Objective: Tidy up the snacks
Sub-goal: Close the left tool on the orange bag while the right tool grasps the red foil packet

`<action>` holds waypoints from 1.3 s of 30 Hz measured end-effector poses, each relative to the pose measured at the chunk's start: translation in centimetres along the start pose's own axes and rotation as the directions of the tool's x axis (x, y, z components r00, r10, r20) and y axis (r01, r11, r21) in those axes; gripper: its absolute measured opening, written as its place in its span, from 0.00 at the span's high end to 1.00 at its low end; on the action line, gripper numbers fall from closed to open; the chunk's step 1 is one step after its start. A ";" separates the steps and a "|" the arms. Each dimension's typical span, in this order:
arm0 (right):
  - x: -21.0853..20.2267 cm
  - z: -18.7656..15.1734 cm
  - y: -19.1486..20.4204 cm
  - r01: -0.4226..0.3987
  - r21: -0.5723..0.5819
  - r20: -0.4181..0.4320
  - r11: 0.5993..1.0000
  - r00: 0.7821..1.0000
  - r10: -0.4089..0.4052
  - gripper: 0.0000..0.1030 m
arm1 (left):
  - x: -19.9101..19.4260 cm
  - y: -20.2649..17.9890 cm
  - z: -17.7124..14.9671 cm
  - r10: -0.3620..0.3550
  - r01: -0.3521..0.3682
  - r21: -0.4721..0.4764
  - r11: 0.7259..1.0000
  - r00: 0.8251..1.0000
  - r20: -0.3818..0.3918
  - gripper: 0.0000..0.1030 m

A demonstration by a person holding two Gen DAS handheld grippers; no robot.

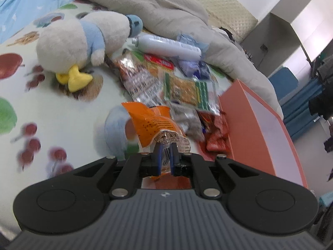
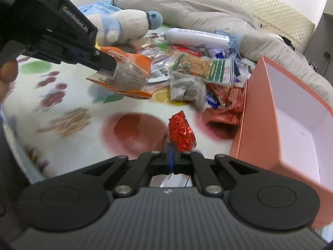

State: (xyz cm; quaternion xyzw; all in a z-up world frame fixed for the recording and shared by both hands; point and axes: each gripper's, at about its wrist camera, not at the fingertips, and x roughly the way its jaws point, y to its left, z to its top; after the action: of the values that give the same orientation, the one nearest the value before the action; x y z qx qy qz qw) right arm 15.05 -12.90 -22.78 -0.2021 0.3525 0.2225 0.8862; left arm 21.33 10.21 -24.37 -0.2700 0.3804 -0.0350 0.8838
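Snacks on a fruit-print bedsheet (image 2: 68, 104): nearest, the right gripper (image 2: 171, 148) pinches the tail of a red foil-wrapped sweet (image 2: 182, 132), held clear of the sheet, while the left gripper (image 1: 165, 154) clamps the clear printed end of an orange crinkly packet (image 1: 154, 125), also lifted. Just right stands the open salmon-pink cardboard box (image 2: 258, 108), white inside and seemingly empty. Beyond lies the heap of glossy wrappers (image 2: 199, 70), a white tube (image 2: 195, 36) and a fuzzy duck plush (image 1: 83, 39). Such thin grips on slick foil could slip mid-carry, dropping either snack short of the box
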 end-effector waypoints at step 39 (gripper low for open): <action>-1.2 -5.0 -3.8 0.005 0.445 -0.026 0.895 1.000 0.008 0.31 | 0.7 -4.6 -4.9 0.193 -0.177 0.101 0.979 0.965 -0.179 0.16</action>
State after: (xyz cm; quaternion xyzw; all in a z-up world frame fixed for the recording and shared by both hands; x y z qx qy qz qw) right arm 13.63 -18.88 -24.53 0.0031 0.4064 0.1339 0.9038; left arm 19.11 3.87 -25.25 -0.1912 0.4840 0.0065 0.8539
